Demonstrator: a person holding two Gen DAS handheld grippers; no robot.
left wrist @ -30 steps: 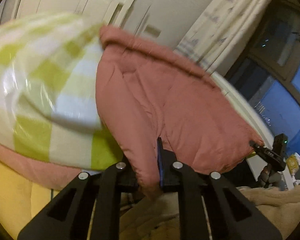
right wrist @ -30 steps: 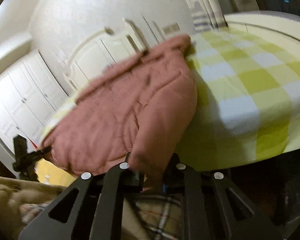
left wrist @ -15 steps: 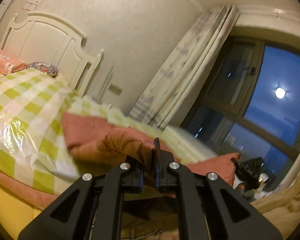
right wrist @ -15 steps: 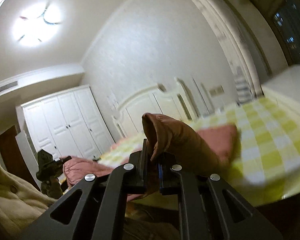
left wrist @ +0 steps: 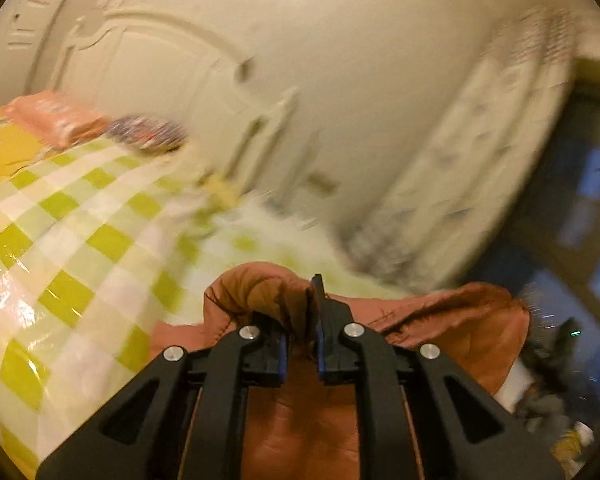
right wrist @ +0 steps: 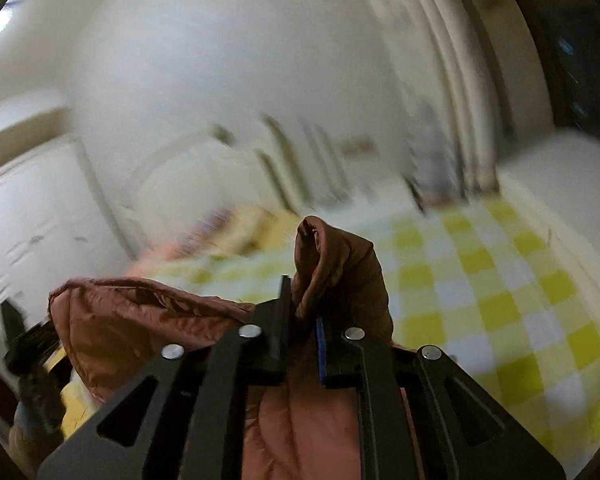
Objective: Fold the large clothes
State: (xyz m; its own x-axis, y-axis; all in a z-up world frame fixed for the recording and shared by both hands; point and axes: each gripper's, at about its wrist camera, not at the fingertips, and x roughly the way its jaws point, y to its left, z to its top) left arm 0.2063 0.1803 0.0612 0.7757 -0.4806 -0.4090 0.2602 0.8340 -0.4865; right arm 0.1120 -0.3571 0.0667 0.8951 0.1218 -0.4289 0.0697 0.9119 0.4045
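A rust-pink padded jacket (left wrist: 440, 316) hangs stretched between my two grippers above the bed. The left gripper (left wrist: 302, 314) pinches a bunched fold of its edge, which puffs up over the left finger; its jaws are opening slightly with the fabric still between the pads. My right gripper (right wrist: 303, 308) pinches another corner of the jacket (right wrist: 140, 320), a peak of cloth standing above the fingers; its jaws are opening too. The rest of the garment drapes below both grippers. Each view shows the other gripper as a dark blur at the jacket's far end.
A bed with a green-and-white checked cover (left wrist: 80, 240) under glossy plastic lies ahead. A white headboard (left wrist: 160, 80) and pillows (left wrist: 52, 116) are at its far end. Curtains (left wrist: 480, 160) and a dark window (left wrist: 580, 200) stand right; white wardrobes (right wrist: 28, 208) left.
Both grippers have swung upward and forward with the jacket edge. The garment, spread flat on the bed a second ago, now hangs bunched between them, and both views are blurred.
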